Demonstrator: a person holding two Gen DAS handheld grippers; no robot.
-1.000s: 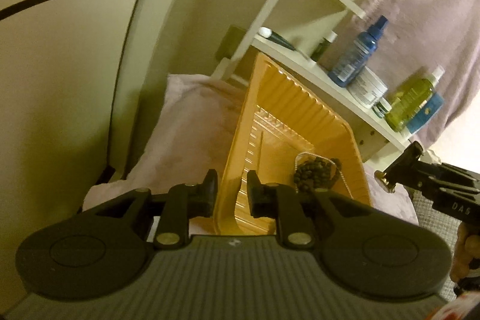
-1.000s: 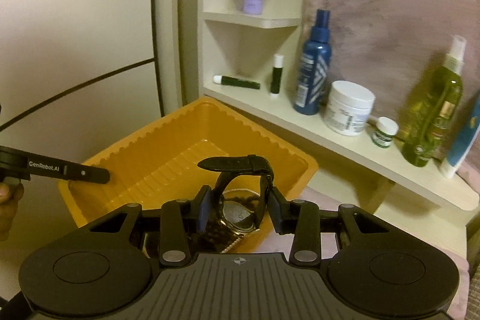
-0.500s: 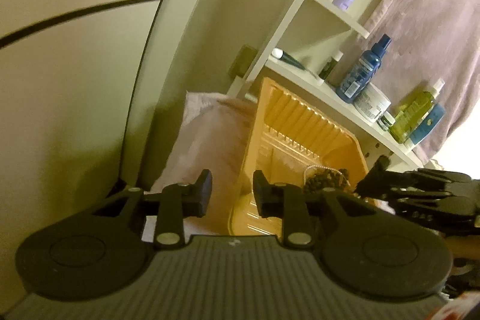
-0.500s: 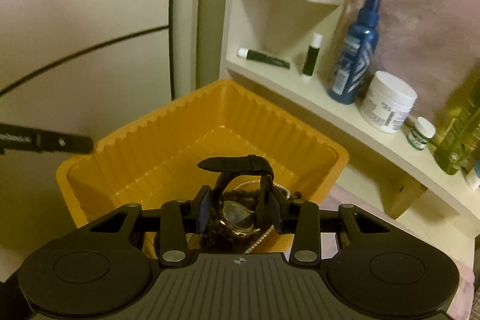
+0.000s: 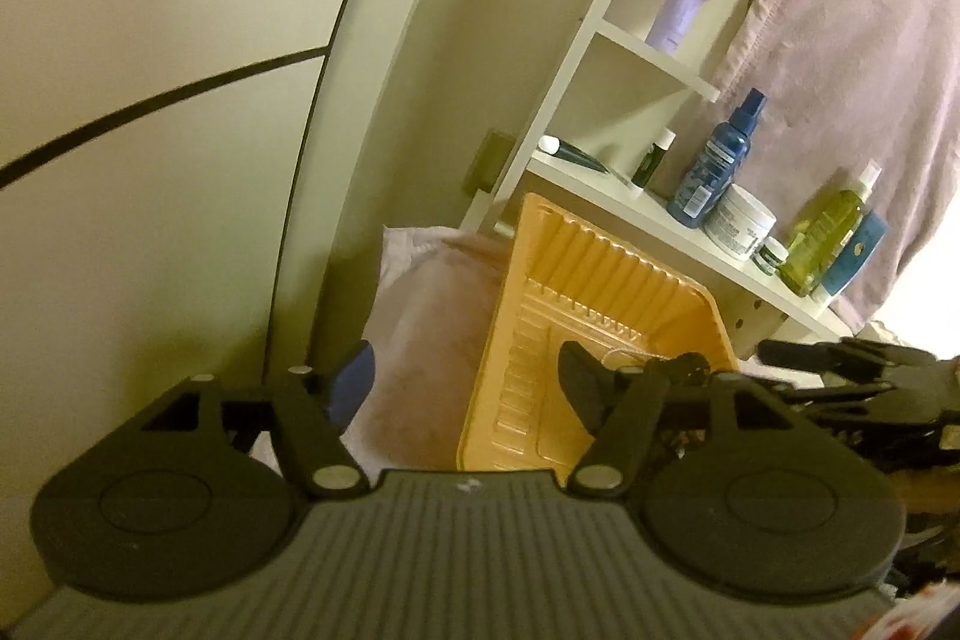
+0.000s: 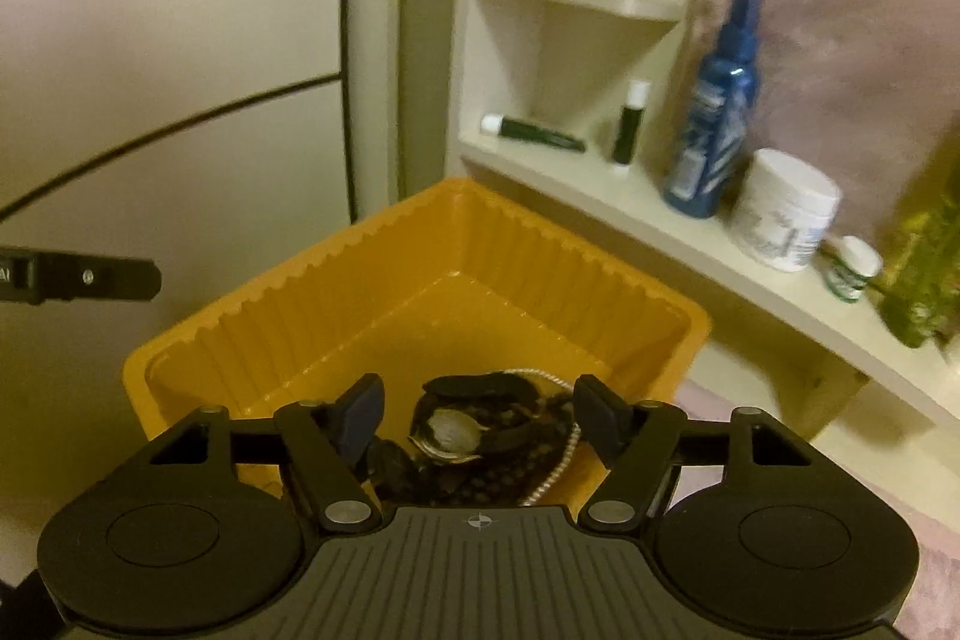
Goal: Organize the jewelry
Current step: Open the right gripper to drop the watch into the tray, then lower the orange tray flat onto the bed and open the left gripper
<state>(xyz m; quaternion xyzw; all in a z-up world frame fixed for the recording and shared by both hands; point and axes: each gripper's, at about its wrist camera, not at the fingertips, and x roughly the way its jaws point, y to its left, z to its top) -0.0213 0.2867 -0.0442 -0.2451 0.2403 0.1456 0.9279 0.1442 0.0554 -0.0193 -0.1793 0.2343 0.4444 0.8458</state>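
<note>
An orange plastic tray (image 6: 420, 244) sits on a pink cloth; it also shows in the left wrist view (image 5: 606, 280). In the right wrist view a black-strapped watch (image 6: 456, 424) lies in the tray's near corner on dark beads (image 6: 510, 472) and a pearl strand (image 6: 558, 466). My right gripper (image 6: 480, 418) is open just above the watch, fingers apart on either side and not touching it. My left gripper (image 5: 465, 379) is open and empty, over the tray's left rim. The right gripper's body (image 5: 852, 382) reaches in from the right.
A white shelf unit (image 6: 600, 172) stands behind the tray with a blue spray bottle (image 6: 714, 124), a white jar (image 6: 786, 208), a green bottle (image 6: 924, 274) and small tubes. A cream wall panel is at the left. The left gripper's finger (image 6: 78, 274) shows left of the tray.
My right gripper has opened and let go of the watch, which now lies in the tray on the beads. My left gripper has opened wide and drawn back a little.
</note>
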